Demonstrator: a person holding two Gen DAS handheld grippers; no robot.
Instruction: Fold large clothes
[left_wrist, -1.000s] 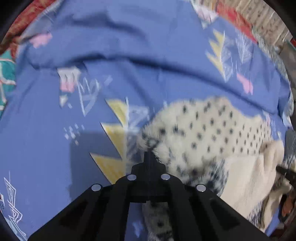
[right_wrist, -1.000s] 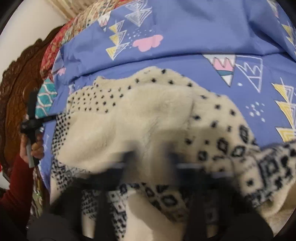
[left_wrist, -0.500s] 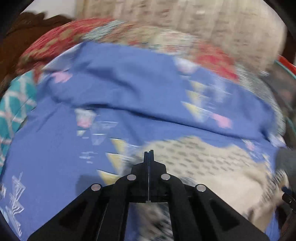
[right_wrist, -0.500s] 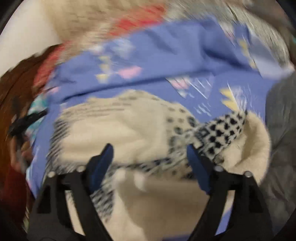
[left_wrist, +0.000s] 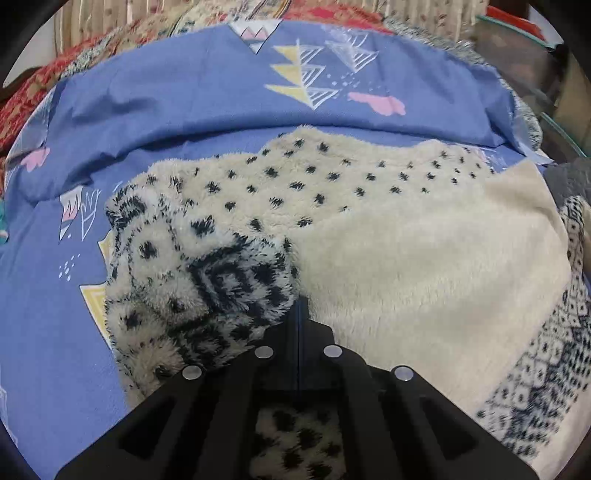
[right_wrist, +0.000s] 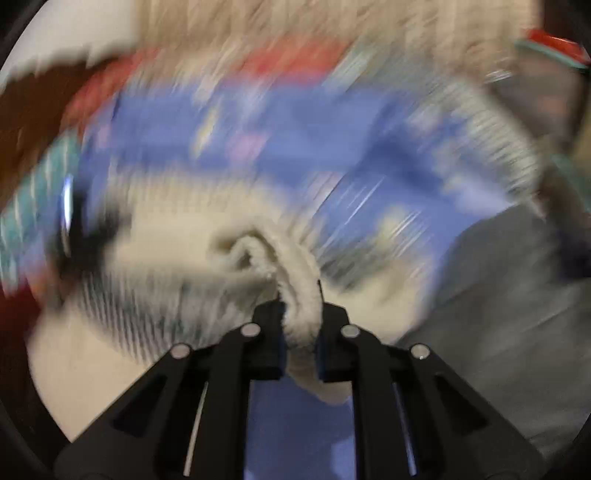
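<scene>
The left gripper (left_wrist: 297, 306) has its two black fingers pressed flat together, only a hairline seam showing between them. Their tip sits at the edge of a bunched, rounded fold (left_wrist: 199, 280) of the fleece garment (left_wrist: 406, 258); whether fabric is caught in the seam cannot be told. The bunched part is shaggy, cream with dense black diamond and blotch patterning, and more of the same pile shows below, between the gripper's arms. Beyond it the garment lies spread: a band of cream pile scattered with small black dots along the far edge, then a broad plain cream panel of smooth plush, and at the right a strip of fine dark geometric patterning. It rests on a blue bedsheet (left_wrist: 184, 96) printed with yellow and white triangles and pink cloud shapes, smooth cotton with soft creases. Behind that lies a red patterned quilt (left_wrist: 22, 96).

The right gripper (right_wrist: 299, 325) is clamped on a thick rolled cream edge (right_wrist: 295, 280) of the garment (right_wrist: 166, 236), which rises as a fuzzy ridge between the fingers, held narrowly apart by the cloth. Everything past it is motion-blurred: cream fleece to the left, blue sheet (right_wrist: 258, 122) beyond, a grey mass (right_wrist: 498, 314) at the right.
</scene>
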